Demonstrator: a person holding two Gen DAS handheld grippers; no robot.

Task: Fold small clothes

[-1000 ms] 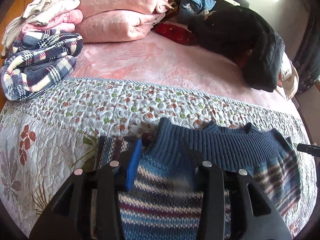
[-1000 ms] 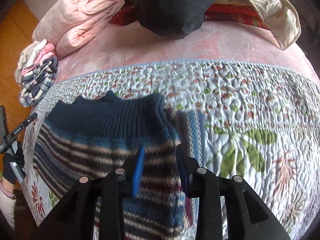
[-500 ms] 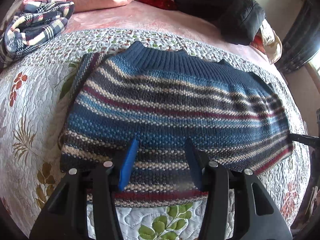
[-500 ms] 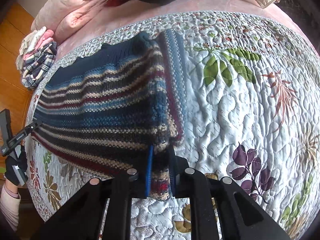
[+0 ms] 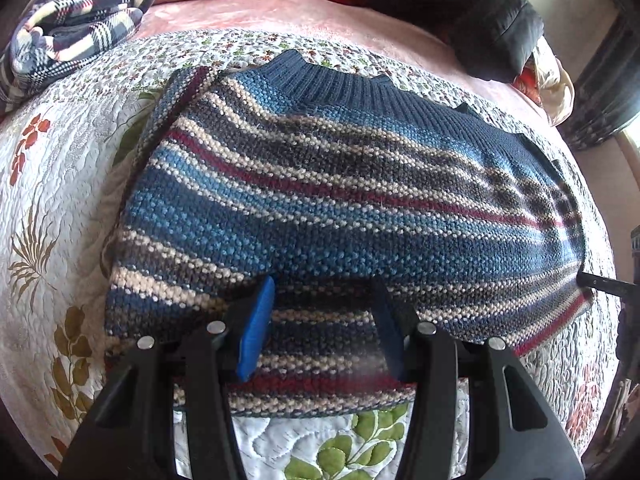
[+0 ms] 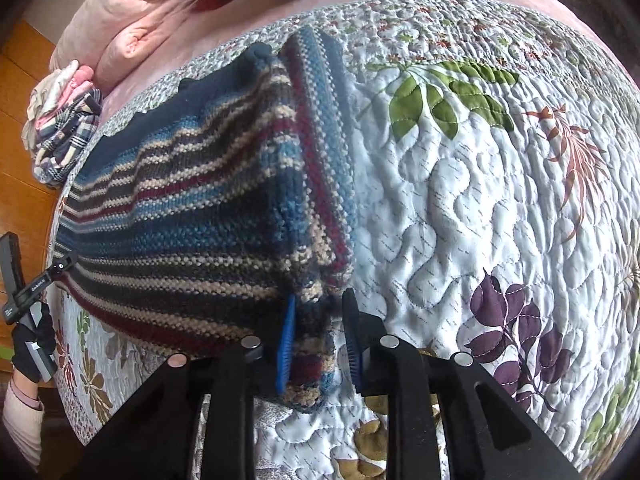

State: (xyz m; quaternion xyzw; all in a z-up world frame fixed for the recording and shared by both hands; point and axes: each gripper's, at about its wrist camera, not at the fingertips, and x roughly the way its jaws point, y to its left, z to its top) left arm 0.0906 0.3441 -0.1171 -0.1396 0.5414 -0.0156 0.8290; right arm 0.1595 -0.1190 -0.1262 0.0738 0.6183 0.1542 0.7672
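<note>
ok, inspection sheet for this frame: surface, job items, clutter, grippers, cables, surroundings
Surface: floral quilt over a pink bed cover.
Job's things: striped sweater lying flat, sleeve folded along its side edge.
Clutter: plaid garment pile, pink bedding, black jacket.
Grippers: left gripper open over the hem; right gripper open, hem corner between its fingers.
Cables: nothing seen.
Surroundings: wooden floor beside the bed.
</note>
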